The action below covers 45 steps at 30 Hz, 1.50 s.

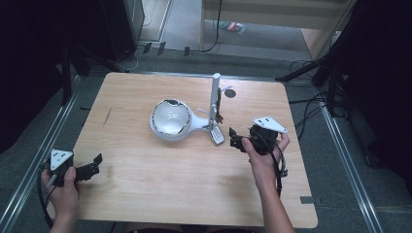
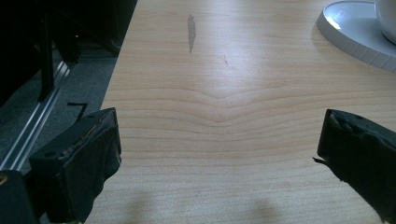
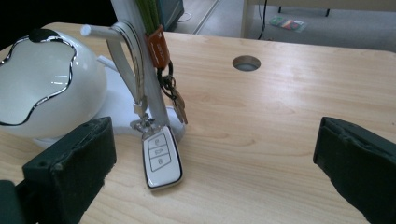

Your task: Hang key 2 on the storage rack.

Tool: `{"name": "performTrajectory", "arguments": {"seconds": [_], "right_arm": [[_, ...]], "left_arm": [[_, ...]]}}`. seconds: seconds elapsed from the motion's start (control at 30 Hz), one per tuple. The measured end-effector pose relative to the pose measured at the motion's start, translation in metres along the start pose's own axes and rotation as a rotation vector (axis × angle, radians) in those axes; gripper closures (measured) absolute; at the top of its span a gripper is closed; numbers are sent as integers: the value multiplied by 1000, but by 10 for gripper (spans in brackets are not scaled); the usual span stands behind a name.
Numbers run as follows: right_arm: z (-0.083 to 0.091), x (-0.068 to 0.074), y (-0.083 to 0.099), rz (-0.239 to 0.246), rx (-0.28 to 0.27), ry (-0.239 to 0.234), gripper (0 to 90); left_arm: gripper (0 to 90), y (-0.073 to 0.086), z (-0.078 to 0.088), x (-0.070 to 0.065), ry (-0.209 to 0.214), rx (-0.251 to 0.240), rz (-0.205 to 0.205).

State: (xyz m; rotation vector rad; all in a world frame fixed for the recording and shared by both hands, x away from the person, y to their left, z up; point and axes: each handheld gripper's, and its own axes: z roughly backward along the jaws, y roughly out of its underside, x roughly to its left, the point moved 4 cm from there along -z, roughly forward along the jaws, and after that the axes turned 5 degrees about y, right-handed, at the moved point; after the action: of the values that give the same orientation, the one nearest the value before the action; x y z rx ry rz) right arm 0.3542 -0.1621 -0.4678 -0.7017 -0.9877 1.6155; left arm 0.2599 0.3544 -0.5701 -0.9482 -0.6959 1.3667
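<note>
Lying flat on the table (image 1: 145,179), the car key fob (image 3: 162,161) hangs by its strap from the white stand's peg (image 3: 100,31), just ahead of the right claw (image 3: 210,163), jaws wide and empty. Left claw (image 2: 219,154) rests wide apart near the table's edge.

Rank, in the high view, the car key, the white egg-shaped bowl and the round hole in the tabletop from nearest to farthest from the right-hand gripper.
From the right gripper, which is open:
1. Car key, just to its left, lying at the stand's foot.
2. Round hole, farther up the table, toward the far edge.
3. White egg-shaped bowl, farther left, mid-table.
</note>
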Motion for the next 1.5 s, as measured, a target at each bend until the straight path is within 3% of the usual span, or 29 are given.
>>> {"name": "performTrajectory", "arguments": {"seconds": [0.77,1.2,1.5], "right_arm": [[16,-45,53,-79,24,45,0],[23,-64,81,-68,50,71,0],[37,-86,101,-94,64,89,0]], "left_arm": [[0,0,0,0,2,-5,2],[0,0,0,0,0,-6,-3],[0,0,0,0,2,-5,-1]]}}
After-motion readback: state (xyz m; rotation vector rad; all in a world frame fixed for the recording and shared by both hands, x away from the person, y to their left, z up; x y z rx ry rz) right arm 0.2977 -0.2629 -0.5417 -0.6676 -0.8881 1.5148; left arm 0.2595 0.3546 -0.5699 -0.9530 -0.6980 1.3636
